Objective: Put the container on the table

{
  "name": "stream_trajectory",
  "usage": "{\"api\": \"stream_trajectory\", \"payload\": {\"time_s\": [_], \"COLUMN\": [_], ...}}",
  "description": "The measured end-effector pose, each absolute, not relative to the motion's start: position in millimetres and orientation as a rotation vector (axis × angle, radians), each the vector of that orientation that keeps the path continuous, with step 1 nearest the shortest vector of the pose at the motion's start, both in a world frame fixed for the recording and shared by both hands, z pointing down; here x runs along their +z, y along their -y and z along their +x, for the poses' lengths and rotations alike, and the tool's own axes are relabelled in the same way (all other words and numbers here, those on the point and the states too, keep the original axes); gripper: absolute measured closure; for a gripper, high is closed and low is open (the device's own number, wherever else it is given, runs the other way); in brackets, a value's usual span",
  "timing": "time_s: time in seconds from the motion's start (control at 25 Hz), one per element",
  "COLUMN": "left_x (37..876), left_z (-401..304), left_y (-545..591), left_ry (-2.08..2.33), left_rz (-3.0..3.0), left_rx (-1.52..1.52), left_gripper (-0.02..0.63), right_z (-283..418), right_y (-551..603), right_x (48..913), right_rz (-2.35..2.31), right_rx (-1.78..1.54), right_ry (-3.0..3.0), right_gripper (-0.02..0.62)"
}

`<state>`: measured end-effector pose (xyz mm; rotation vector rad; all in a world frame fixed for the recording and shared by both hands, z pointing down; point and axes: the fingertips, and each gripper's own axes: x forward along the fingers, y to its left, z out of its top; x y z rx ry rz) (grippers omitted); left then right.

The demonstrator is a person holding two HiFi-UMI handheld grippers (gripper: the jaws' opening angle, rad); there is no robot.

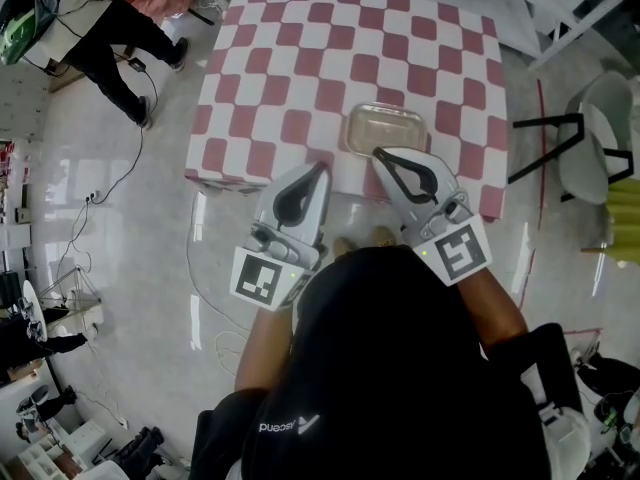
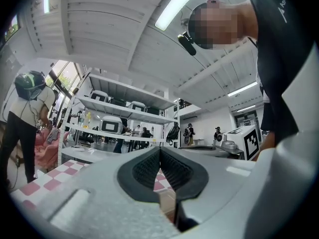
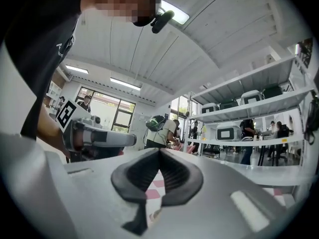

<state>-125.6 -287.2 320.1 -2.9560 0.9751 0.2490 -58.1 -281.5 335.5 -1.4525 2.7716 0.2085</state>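
Observation:
A clear, empty plastic container (image 1: 385, 130) rests on the table with the red-and-white checked cloth (image 1: 260, 78), close to its near edge. My right gripper (image 1: 378, 152) hovers just in front of the container's near rim, jaws shut with nothing between them; in its own view the pads (image 3: 159, 151) meet at the tip. My left gripper (image 1: 322, 166) is held over the table's near edge, a little left of the container, also shut and empty, its pads (image 2: 159, 148) pressed together. Neither gripper view shows the container.
A person (image 1: 120, 28) stands on the floor beyond the table's far left corner, with cables (image 1: 130, 158) trailing nearby. A chair (image 1: 590, 138) stands to the right of the table. Shelving with equipment (image 2: 119, 96) lines the room ahead.

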Motion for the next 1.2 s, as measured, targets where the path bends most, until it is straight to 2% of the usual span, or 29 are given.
{"api": "stream_trajectory", "payload": {"time_s": [1.2], "left_x": [330], "left_z": [-127], "left_y": [278], "left_ry": [-0.982], "left_rz": [-2.975], "left_rx": [0.216], "left_gripper": [0.596], "right_z": [-52], "right_y": [271], "right_x": [338], "right_rz": [-1.469], "right_rx": [0.162], "right_ry": [-2.746], "right_gripper": [0.592]}}
